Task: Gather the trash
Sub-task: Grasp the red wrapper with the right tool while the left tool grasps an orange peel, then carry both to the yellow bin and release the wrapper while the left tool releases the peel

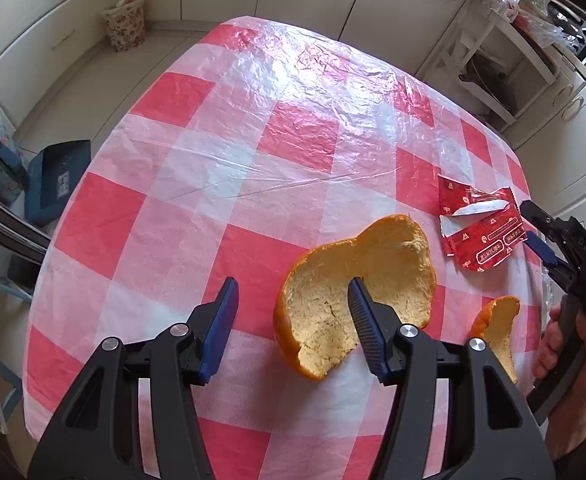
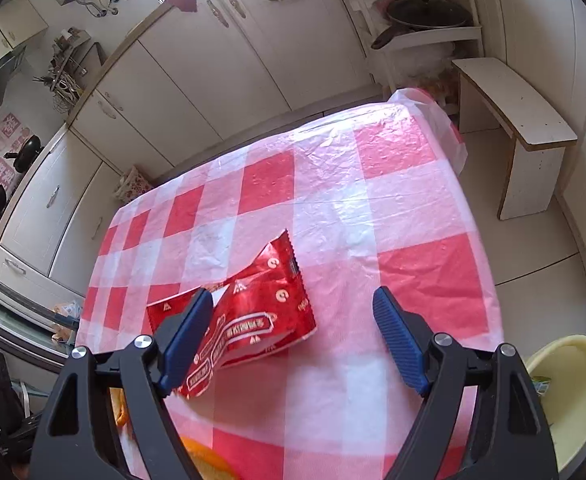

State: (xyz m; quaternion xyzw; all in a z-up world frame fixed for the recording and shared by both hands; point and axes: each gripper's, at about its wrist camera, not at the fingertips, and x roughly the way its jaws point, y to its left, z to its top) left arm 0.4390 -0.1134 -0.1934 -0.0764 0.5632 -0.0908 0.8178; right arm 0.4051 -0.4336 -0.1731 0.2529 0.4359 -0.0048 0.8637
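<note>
A large orange peel [image 1: 357, 296] lies on the bench with its pale pith facing up, curled like a shallow cup with a cracked rim. A smaller orange peel piece [image 1: 497, 332] lies just to its right, also pith up. Beyond them a torn red foil wrapper [image 1: 481, 228] lies flat and opened, its white inner lining showing.

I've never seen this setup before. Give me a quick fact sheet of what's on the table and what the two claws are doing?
Surface: checkered tablecloth
Trash: large orange peel, small orange peel, torn red wrapper
Left gripper: open, holding nothing, over the large peel
Right gripper: open, holding nothing, over the wrapper
Nearby: yellow bowl at the table's right edge
</note>
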